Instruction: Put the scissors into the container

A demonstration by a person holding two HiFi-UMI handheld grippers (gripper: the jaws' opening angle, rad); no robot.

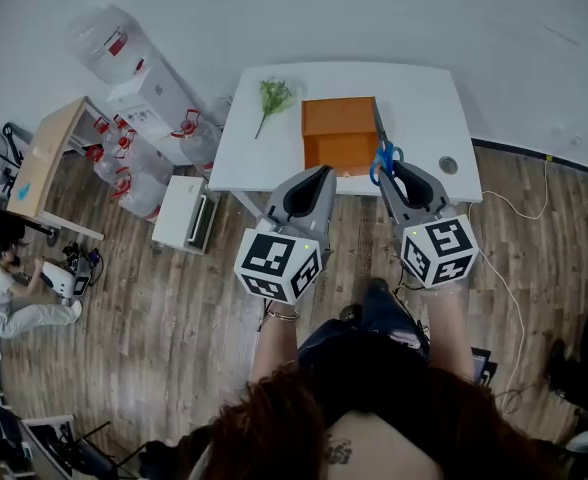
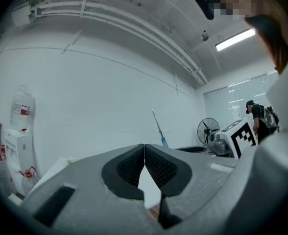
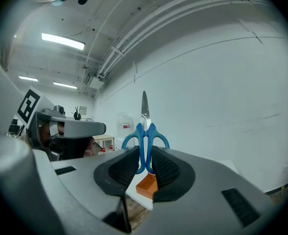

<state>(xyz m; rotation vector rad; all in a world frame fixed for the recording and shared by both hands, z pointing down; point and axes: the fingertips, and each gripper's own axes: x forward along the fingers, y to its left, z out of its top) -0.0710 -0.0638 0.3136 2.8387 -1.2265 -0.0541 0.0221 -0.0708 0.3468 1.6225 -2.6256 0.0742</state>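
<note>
Blue-handled scissors [image 3: 145,136] stand upright with the blade pointing up, and my right gripper [image 3: 145,166] is shut on their handles. In the head view the scissors [image 1: 384,158] are held just above the right side of the orange open container [image 1: 340,135], with the right gripper [image 1: 394,173] at the table's near edge. My left gripper [image 1: 314,180] hovers at the container's near left corner. In its own view the left gripper [image 2: 144,168] is shut with nothing between its pads, and the scissors [image 2: 159,128] show beyond it.
A white table [image 1: 424,118] carries the container, a green plant sprig [image 1: 272,96] at the left and a small round disc [image 1: 448,165] at the right. Water bottles and a dispenser [image 1: 144,93] stand left of the table. A person [image 1: 14,288] sits on the floor far left.
</note>
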